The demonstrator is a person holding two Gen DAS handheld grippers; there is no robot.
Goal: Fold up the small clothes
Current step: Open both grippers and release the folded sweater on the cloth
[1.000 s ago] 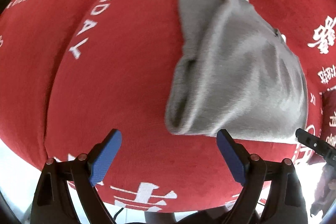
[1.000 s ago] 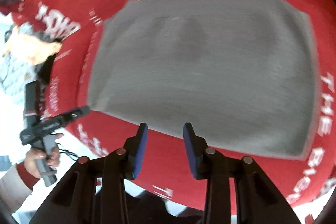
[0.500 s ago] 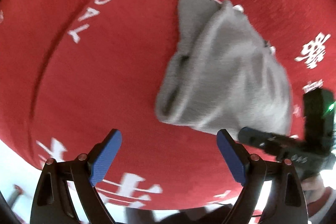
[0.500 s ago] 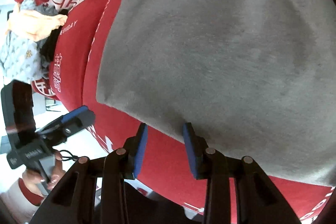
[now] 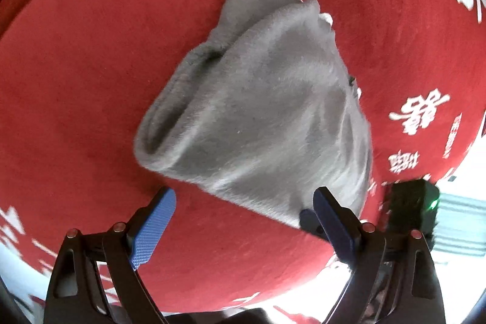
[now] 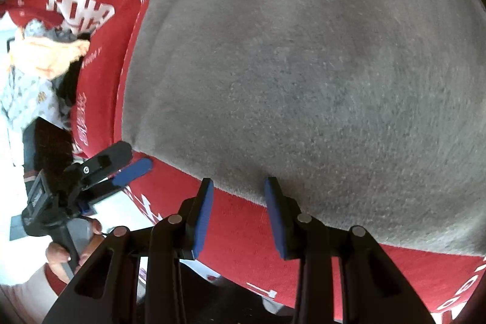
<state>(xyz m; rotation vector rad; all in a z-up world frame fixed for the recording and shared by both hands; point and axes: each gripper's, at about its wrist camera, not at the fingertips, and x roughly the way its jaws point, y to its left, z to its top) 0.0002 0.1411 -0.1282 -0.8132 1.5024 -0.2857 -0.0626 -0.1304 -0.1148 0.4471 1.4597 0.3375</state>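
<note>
Grey garment (image 6: pixel 303 81) cut off at frame edge; far clothes pile (image 6: pixel 39 66) blurred.

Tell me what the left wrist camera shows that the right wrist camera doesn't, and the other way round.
Only the left wrist view shows the grey garment's rolled, open edge at its left side and a pointed corner at the top. Only the right wrist view shows a pile of clothes at the left and the hand holding the left gripper. Both show the garment lying on the red cloth with white lettering, and both grippers open beside its near edge, the right gripper narrower.
</note>
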